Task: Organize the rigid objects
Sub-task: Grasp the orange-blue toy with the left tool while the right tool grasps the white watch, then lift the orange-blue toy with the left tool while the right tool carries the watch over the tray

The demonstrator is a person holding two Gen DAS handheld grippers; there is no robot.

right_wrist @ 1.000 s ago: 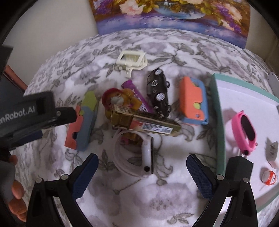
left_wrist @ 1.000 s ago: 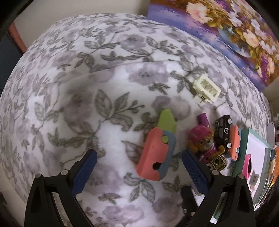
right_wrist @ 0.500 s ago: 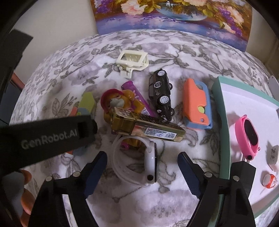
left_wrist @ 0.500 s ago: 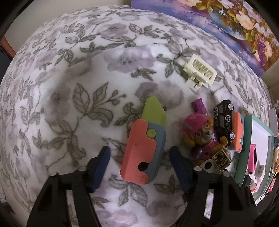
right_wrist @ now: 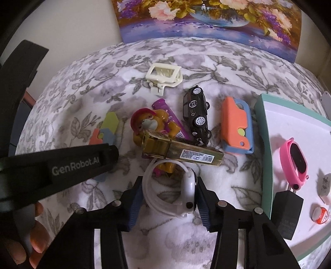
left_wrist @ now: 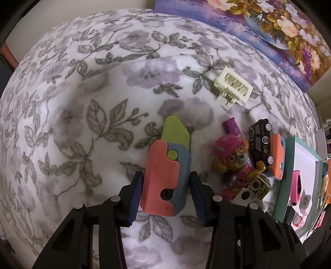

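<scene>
My left gripper (left_wrist: 165, 180) is shut on a salmon, blue and green toy knife (left_wrist: 167, 171) that lies on the floral blanket. My right gripper (right_wrist: 168, 186) is shut on a white watch with a looped band (right_wrist: 171, 186). The left gripper body (right_wrist: 51, 165) crosses the right wrist view and covers most of the toy knife (right_wrist: 107, 126). Just beyond the watch lie a gold box (right_wrist: 182, 152), a pup figurine in a pink cap (right_wrist: 149, 124), a purple tube (right_wrist: 165, 109), a black toy car (right_wrist: 195, 111) and an orange and blue toy knife (right_wrist: 236, 126).
A teal-rimmed white tray (right_wrist: 262, 132) at the right holds a pink watch (right_wrist: 294, 159), a black adapter (right_wrist: 286, 213) and small items. A cream hair clip (right_wrist: 163, 76) lies farther back. A flower painting (right_wrist: 206, 18) leans against the wall.
Both grippers moved forward and closed from wide open: the left around the toy knife, the right around the white watch. The left gripper body moved into the right wrist view.
</scene>
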